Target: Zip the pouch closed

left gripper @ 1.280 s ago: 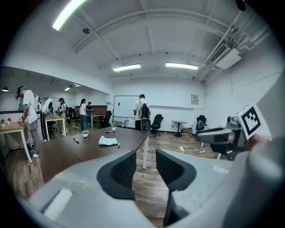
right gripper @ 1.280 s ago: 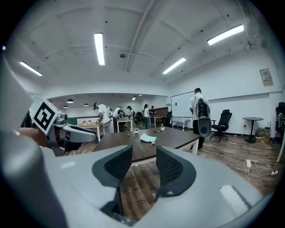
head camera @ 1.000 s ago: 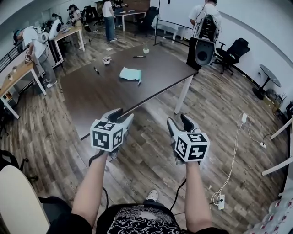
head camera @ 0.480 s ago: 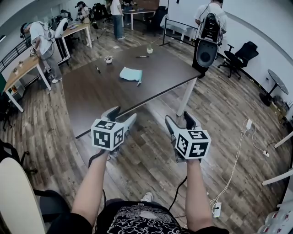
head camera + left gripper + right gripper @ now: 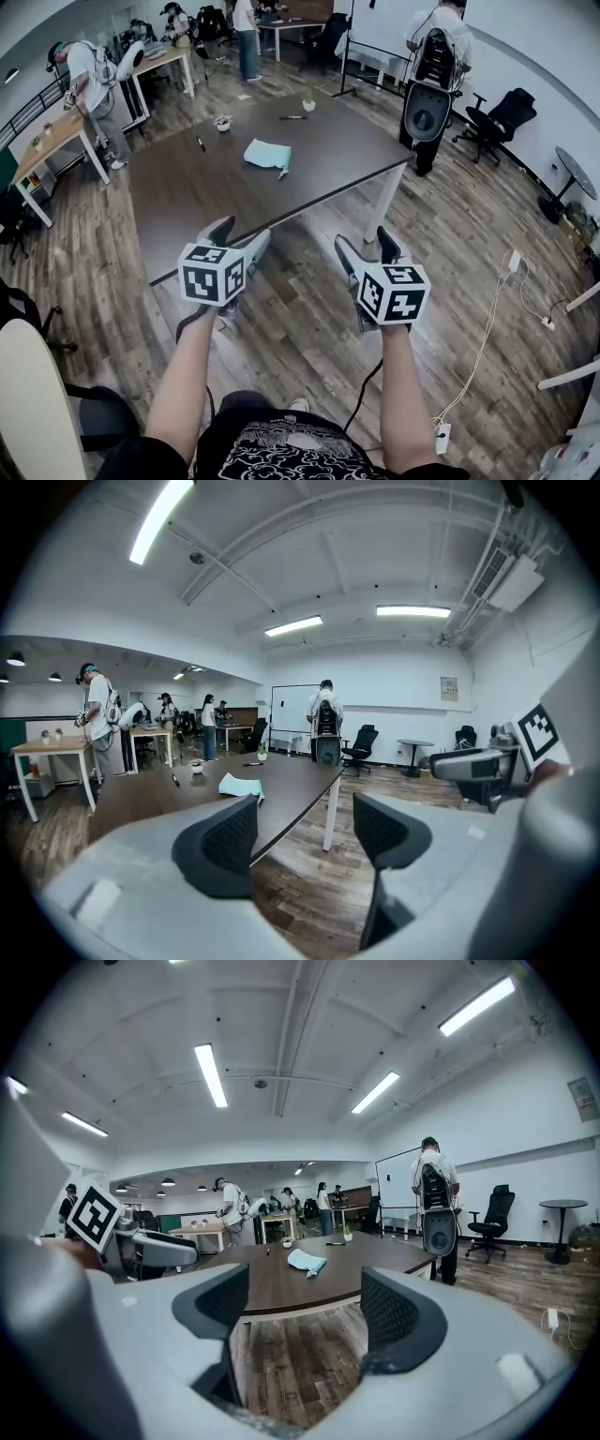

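A light blue pouch (image 5: 267, 155) lies flat on the dark brown table (image 5: 328, 159), well ahead of both grippers. It also shows small and far off as the pouch (image 5: 239, 786) in the left gripper view and as the pouch (image 5: 307, 1260) in the right gripper view. My left gripper (image 5: 242, 234) is held over the wooden floor short of the table's near edge. Its jaws have just been opening and stand open with nothing between them. My right gripper (image 5: 365, 241) is level with it to the right; its jaws have likewise just been opening and are empty.
On the table's far part lie a pen (image 5: 292, 117), a marker (image 5: 200, 143), a small bowl (image 5: 221, 123) and a little potted plant (image 5: 308, 104). A person with a backpack (image 5: 429, 56) stands past the far right corner. Cables (image 5: 506, 281) lie on the floor at right.
Both grippers' jaws have spread wider. Both hands have drifted a little forward toward the table, and the table now appears slightly nearer.
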